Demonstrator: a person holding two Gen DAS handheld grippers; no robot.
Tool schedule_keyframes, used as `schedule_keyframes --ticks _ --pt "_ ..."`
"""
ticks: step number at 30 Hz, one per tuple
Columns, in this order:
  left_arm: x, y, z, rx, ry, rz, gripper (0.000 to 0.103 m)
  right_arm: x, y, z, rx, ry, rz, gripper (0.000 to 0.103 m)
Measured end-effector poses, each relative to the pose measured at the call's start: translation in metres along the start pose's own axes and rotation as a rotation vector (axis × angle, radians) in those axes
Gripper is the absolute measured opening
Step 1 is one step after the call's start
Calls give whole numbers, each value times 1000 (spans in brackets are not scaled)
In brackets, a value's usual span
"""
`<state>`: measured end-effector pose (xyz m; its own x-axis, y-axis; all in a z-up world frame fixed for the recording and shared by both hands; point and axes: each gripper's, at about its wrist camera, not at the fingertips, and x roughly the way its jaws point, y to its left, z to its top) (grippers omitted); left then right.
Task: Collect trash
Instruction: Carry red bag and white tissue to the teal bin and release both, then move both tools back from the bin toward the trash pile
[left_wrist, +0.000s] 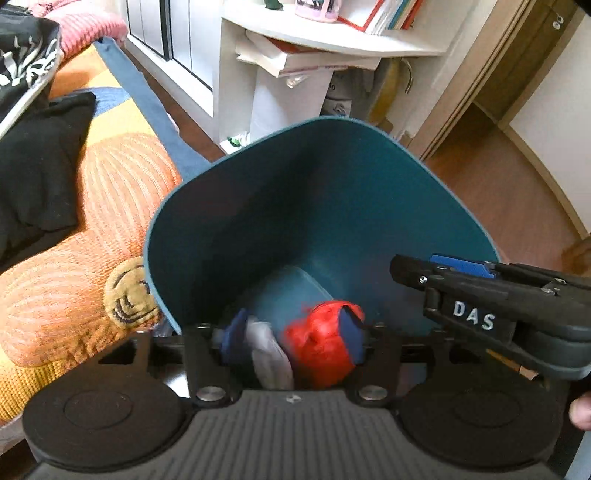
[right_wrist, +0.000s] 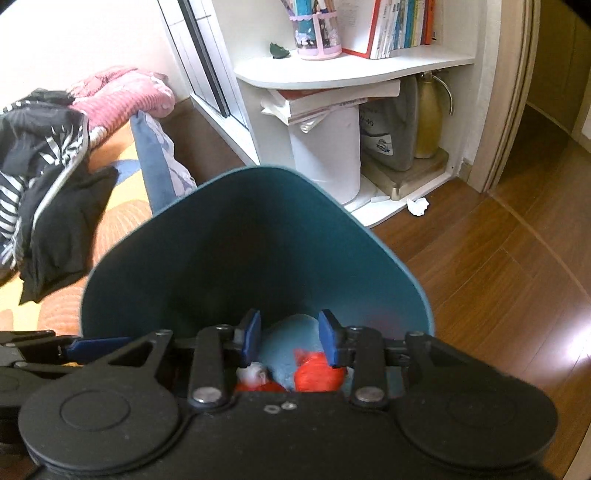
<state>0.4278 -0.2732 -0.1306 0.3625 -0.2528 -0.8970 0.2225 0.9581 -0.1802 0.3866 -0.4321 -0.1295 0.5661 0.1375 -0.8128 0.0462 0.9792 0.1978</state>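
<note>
A teal trash bin fills both views, beside an orange bed. My left gripper is over the bin's mouth, its blue pads apart. Blurred red plastic trash and a white crumpled piece lie between the pads; I cannot tell if they are held or falling. My right gripper is open and empty over the bin, with red trash and a white scrap below it. The right gripper also shows in the left wrist view. A crumpled white paper lies on the floor by the shelf.
The orange bedspread carries black clothes, a pink blanket and a blue pillow. A white shelf unit holds books, a white bucket and a gold flask. Wooden floor runs right toward a doorway.
</note>
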Motion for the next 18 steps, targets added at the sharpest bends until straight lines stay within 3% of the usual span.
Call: schedule_keyframes --ticks 18 --pt "-110 9 -35 24 -134 -20 62 -102 32 -22 -76 -109 100 37"
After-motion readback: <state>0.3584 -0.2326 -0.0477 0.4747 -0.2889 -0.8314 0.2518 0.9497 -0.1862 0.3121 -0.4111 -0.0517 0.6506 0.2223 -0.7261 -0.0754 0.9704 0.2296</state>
